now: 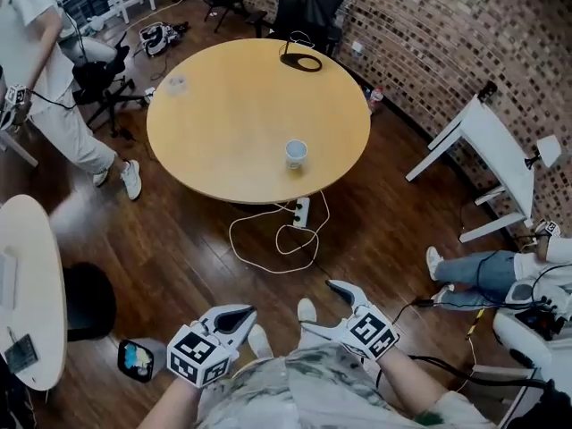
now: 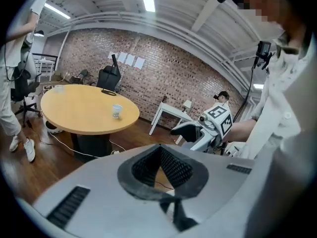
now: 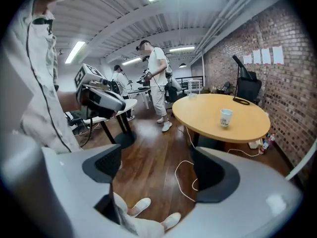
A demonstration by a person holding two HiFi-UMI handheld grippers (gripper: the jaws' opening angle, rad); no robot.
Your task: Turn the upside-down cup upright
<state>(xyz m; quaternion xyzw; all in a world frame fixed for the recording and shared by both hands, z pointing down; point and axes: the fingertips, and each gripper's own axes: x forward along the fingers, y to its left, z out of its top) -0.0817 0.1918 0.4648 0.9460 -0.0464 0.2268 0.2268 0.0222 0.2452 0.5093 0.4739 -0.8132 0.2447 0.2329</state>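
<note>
Head view shows the paper cup (image 1: 296, 154) standing upright, mouth up, on the round wooden table (image 1: 206, 141). It sits on the side of the tabletop nearer to you, with bare wood all round it. Farther back on the same table lies a black coiled cable (image 1: 301, 61), near the far rim, and a small clear item (image 1: 176, 83) that is too blurred to name rests toward the left.

Below the near rim, a white power strip (image 1: 301, 211) lies on the dark wooden floor (image 1: 179, 257), with a white cord (image 1: 268, 244) looping from it.

Both of your grippers are low in this view, close to your body and well apart from the cup. Your left gripper (image 1: 241, 318) has its jaws closed tip to tip, with nothing between them. Your right gripper (image 1: 320, 309) has its jaws spread wide and empty; the right gripper view shows only floor and your shoes (image 3: 148, 214) in the gap.

A person in white (image 1: 45, 79) stands left of the table. A black office chair (image 1: 308, 7) is behind the table by the brick wall (image 1: 447, 43).
</note>
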